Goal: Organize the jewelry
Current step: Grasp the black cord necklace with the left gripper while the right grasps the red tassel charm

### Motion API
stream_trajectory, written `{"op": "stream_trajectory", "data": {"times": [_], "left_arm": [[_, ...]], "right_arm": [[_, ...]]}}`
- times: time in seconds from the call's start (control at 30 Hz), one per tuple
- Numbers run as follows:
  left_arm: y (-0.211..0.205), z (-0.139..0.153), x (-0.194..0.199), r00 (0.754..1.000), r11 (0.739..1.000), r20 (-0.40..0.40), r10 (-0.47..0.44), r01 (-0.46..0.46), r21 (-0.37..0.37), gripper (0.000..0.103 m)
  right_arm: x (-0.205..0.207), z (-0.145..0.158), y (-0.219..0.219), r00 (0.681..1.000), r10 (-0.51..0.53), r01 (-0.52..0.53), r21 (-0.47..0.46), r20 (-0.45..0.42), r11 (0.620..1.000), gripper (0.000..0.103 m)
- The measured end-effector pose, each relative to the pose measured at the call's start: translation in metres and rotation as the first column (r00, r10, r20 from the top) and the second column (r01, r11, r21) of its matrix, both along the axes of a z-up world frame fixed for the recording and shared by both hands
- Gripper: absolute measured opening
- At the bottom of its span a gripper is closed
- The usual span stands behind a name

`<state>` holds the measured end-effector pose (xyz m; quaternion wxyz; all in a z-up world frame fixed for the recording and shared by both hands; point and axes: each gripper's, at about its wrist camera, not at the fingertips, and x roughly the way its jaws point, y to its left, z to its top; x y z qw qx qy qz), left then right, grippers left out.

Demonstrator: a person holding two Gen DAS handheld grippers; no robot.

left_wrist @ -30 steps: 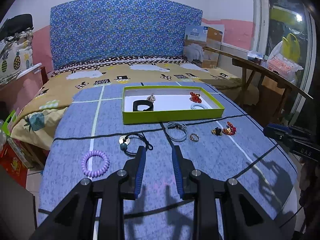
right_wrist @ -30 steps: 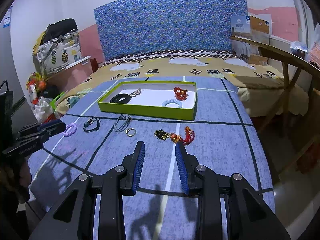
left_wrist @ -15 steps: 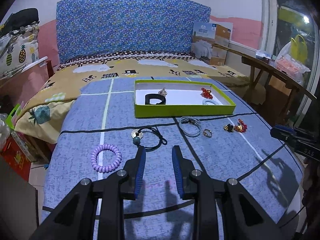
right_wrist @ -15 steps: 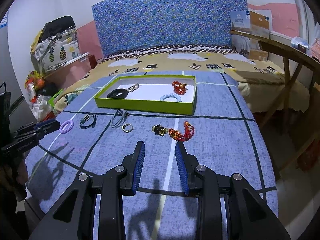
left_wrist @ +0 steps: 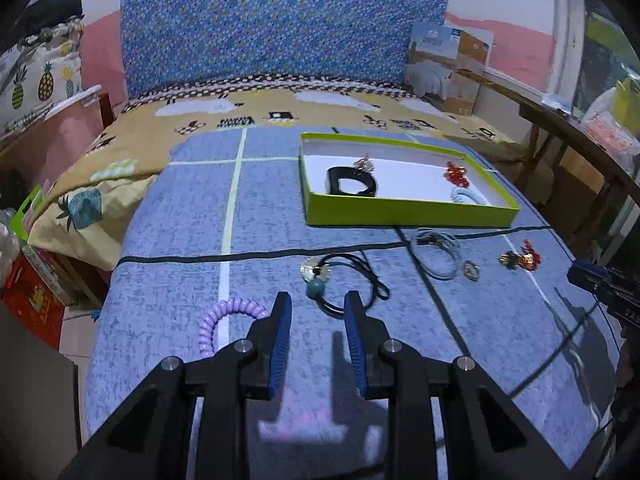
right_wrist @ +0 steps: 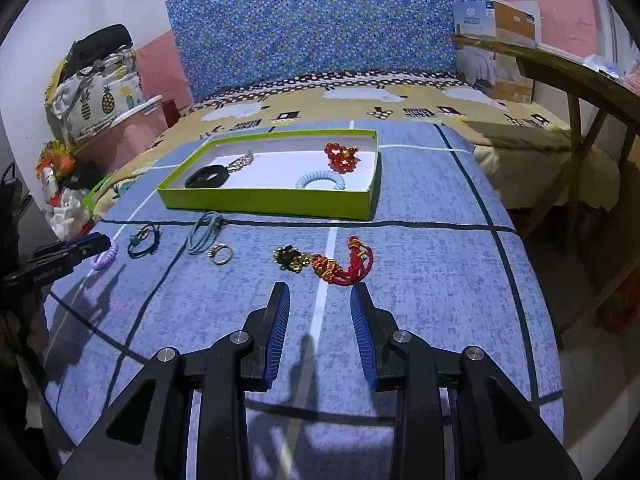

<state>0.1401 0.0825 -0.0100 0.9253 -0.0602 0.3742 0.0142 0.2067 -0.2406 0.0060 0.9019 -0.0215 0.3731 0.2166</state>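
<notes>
A green tray (left_wrist: 408,213) (right_wrist: 264,203) on the blue bedcover holds a black band (left_wrist: 352,186), a red bead bracelet (right_wrist: 341,156) and a pale blue coil tie (right_wrist: 320,181). Loose in front lie a black cord necklace (left_wrist: 344,276), a purple coil tie (left_wrist: 224,320), a grey bracelet (left_wrist: 438,256), a ring (right_wrist: 221,254) and a red-gold charm (right_wrist: 340,266). My left gripper (left_wrist: 317,300) is open, just short of the necklace. My right gripper (right_wrist: 320,292) is open, just short of the charm.
The bedcover (right_wrist: 420,280) drops off at its left and right edges. A wooden table (right_wrist: 560,64) stands to the right. Bags (right_wrist: 96,88) and clutter sit on the left. A cardboard box (left_wrist: 448,68) is at the back.
Both grippers have moved forward and lower toward the loose jewelry. The left one has also swung left, so the tray now sits right of centre. Jaws stayed open.
</notes>
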Motion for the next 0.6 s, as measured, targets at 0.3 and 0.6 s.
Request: {"op": "stream_trajectory", "data": {"times": [0.3, 0.6], "left_arm": [[-0.002, -0.018, 0.03, 0.996, 1.0, -0.084, -0.003, 0.003, 0.002, 0.028], [-0.016, -0.022, 0.04, 0.994, 0.999, -0.112, -0.018, 0.023, 0.036, 0.028]], "right_arm": [[0.028, -0.01, 0.0, 0.999, -0.017, 0.017, -0.013, -0.036, 1.0, 0.033], [0.057, -0.019, 0.0, 0.996, -0.052, 0.05, -0.029, -0.079, 0.998, 0.033]]}}
